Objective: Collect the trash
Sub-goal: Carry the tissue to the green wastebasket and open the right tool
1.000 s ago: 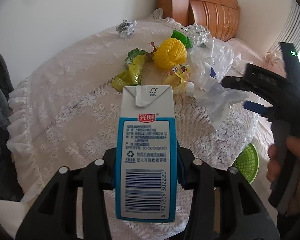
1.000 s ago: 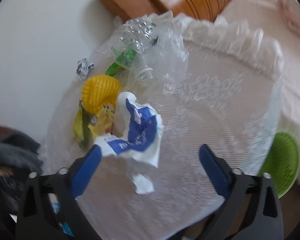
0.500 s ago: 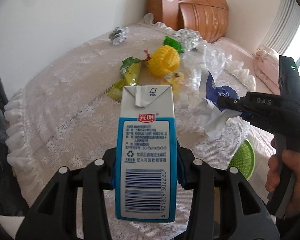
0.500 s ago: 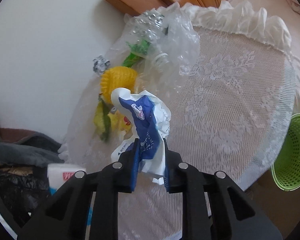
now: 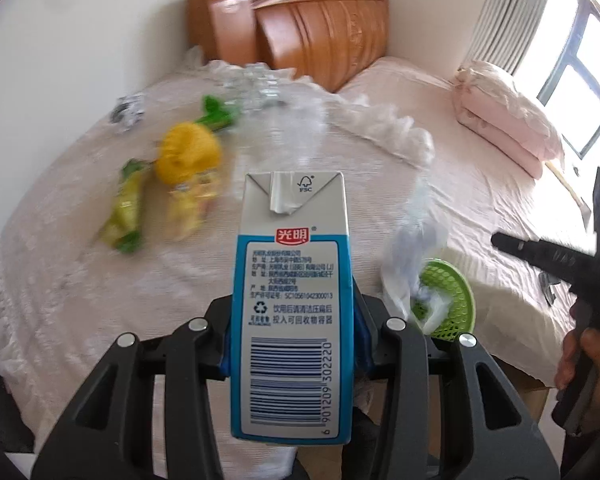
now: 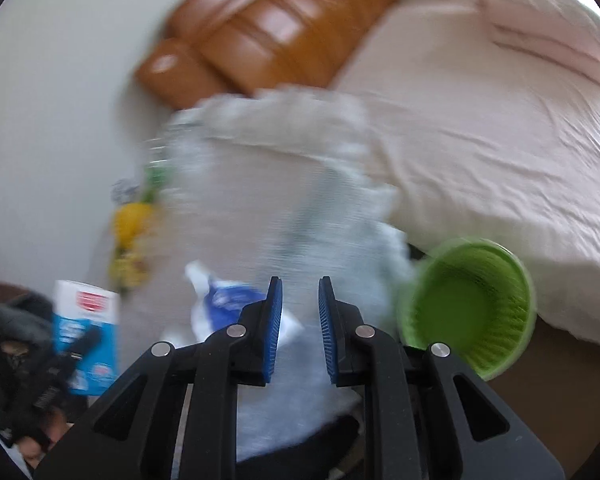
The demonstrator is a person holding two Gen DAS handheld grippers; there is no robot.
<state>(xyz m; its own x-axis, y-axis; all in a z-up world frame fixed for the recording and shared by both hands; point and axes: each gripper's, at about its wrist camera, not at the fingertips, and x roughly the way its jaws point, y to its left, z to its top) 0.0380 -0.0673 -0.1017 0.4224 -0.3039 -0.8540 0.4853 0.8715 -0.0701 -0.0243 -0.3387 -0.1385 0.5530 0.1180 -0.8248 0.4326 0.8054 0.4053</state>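
Observation:
My left gripper (image 5: 292, 344) is shut on a blue and white milk carton (image 5: 294, 280), held upright above the lace-covered table (image 5: 60, 240); the carton also shows in the right wrist view (image 6: 86, 332). My right gripper (image 6: 299, 324) has its jaws slightly apart with nothing between them. A crumpled blue and white bag (image 6: 224, 308) shows just left of its fingers; in the left wrist view the bag (image 5: 414, 260) is blurred in the air above a green mesh bin (image 5: 448, 300). The bin (image 6: 468, 304) stands on the floor by the table's edge.
On the table lie a yellow foam net (image 5: 188, 152), yellow-green wrappers (image 5: 126, 208), a foil ball (image 5: 128, 110) and clear plastic (image 5: 268, 92). A bed with pink bedding (image 5: 508, 120) and a wooden headboard (image 5: 300, 28) stand behind.
My right gripper took hold of the blue and white bag, carried it off the table toward the green bin, then opened and let it go. My left gripper kept the carton.

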